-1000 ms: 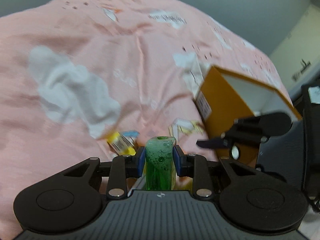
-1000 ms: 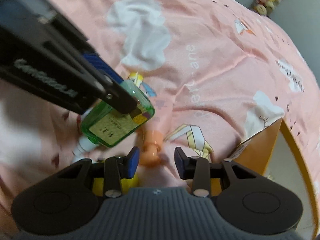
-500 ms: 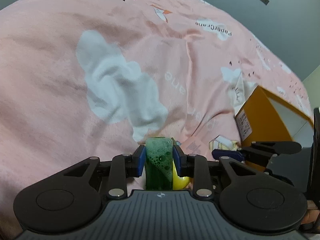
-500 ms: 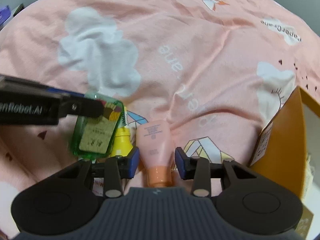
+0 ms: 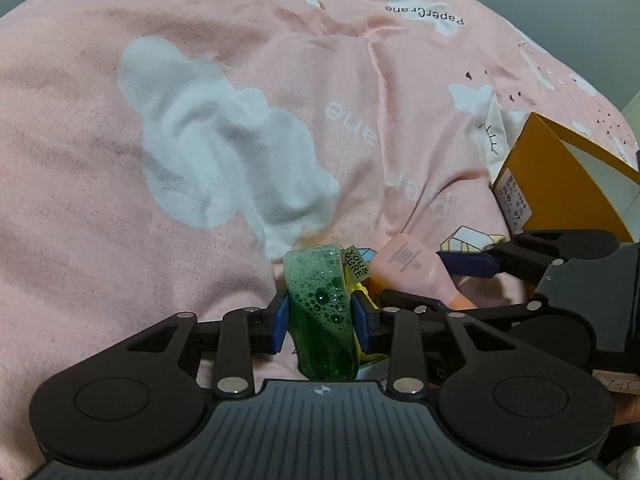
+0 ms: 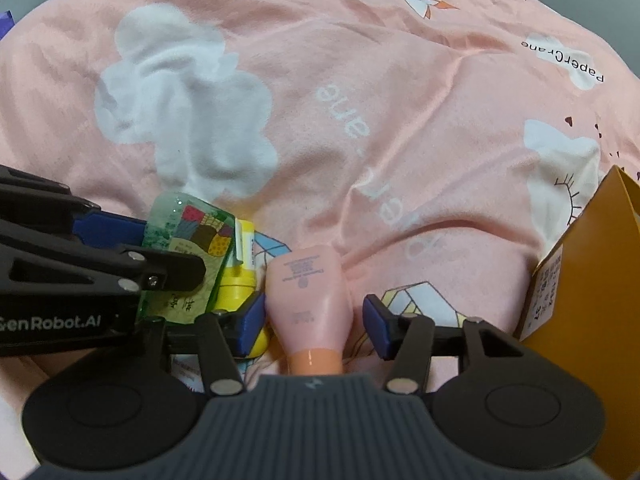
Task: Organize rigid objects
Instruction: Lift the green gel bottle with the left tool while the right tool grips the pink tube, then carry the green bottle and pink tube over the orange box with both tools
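Pink bedding with white clouds fills pretty much everything you're looking at, and all the small stuff is bunched up at the near edge of it. Your left gripper is clenched on the green bottle, blue pads right up against its sides, foamy liquid visible inside; those jaws have just been easing open a touch but the bottle is between them and the pads look like they're touching it. Just right of the bottle there's a yellow bottle tucked in beside it, partly hidden. Your right gripper is released: its jaws have just been spreading, and the pink tube lies between them on the bedding, orange cap toward the camera. The right pad stands clear of the tube; the left pad is close to it and you can't really tell if it's touching. From the left wrist view you can see the right gripper's fingers straddling that same tube, just right of the green bottle. Off to the right sits the orange box, open side up, white inside, label on its near face, apart from the tube and bottles.
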`<action>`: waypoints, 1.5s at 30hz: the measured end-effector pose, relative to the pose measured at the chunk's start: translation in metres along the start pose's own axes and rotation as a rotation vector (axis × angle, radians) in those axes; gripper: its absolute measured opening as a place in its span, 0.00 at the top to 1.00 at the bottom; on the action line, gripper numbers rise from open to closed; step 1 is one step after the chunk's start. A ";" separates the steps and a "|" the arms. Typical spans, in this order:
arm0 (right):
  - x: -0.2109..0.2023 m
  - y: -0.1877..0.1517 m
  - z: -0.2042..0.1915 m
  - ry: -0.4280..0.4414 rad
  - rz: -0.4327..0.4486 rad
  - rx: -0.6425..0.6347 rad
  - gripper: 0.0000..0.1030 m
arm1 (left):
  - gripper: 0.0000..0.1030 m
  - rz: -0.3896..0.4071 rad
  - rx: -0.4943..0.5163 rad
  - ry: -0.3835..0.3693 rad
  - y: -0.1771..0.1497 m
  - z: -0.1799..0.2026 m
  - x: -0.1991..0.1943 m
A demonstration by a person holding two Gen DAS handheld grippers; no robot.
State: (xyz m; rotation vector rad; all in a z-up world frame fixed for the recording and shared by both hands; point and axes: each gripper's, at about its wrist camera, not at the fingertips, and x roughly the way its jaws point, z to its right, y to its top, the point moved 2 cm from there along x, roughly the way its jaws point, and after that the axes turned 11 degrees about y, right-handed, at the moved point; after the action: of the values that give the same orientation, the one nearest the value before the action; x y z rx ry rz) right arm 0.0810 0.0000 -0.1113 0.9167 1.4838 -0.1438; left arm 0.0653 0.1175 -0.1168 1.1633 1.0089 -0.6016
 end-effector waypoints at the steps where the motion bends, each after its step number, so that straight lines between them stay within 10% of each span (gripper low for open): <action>1: 0.000 0.000 0.000 0.007 0.001 0.000 0.54 | 0.64 0.006 0.001 0.002 0.000 0.000 0.000; 22: -0.107 -0.002 -0.019 -0.051 0.247 -0.032 0.58 | 0.68 0.263 -0.002 -0.043 0.008 0.012 -0.079; 36: -0.217 -0.009 0.005 -0.089 0.443 0.056 0.58 | 0.68 0.397 0.050 -0.188 0.040 0.063 -0.138; 45: -0.269 -0.033 0.056 -0.238 0.404 0.122 0.58 | 0.68 0.376 0.170 -0.359 0.053 0.137 -0.145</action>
State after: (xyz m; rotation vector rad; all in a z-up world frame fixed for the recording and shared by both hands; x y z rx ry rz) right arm 0.0656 -0.1746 0.1029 1.2355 1.0563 -0.0439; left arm 0.0892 -0.0090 0.0443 1.2977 0.4248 -0.5740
